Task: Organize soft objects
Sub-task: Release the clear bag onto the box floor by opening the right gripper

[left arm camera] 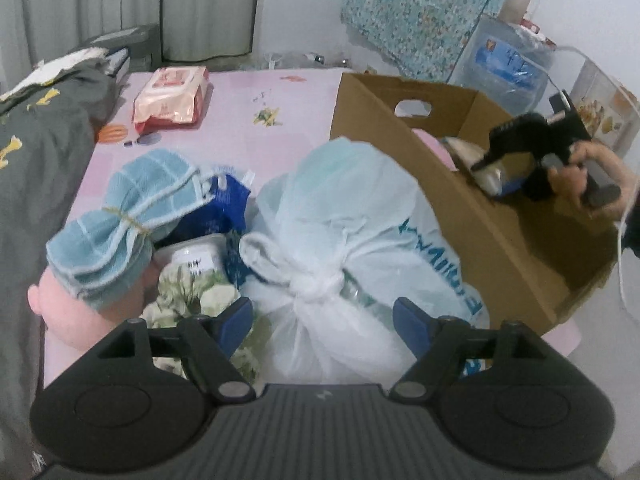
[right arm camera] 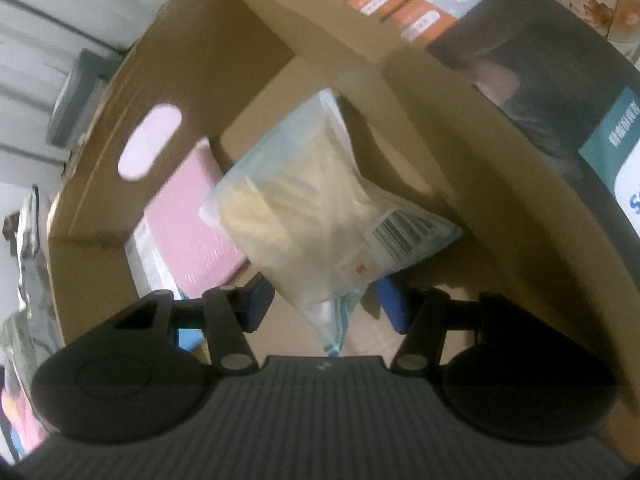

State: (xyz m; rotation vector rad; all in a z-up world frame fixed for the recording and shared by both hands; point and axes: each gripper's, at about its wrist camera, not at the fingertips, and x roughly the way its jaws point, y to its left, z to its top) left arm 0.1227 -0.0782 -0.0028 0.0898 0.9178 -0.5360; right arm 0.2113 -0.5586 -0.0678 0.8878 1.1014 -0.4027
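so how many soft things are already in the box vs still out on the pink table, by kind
In the cardboard box:
clear bag of beige fabric: 1
pink pack: 1

On the table:
tied white plastic bag: 1
bundle of blue cloths: 1
pink plush: 1
pink wipes pack: 1
dark blue pouch: 1
floral pack: 1

Total: 8

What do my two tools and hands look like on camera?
Both the left tool and the right tool have black ribbed bodies, round side housings, black linkages and blue finger pads. The bare right hand grips a black handle beside a white cable.
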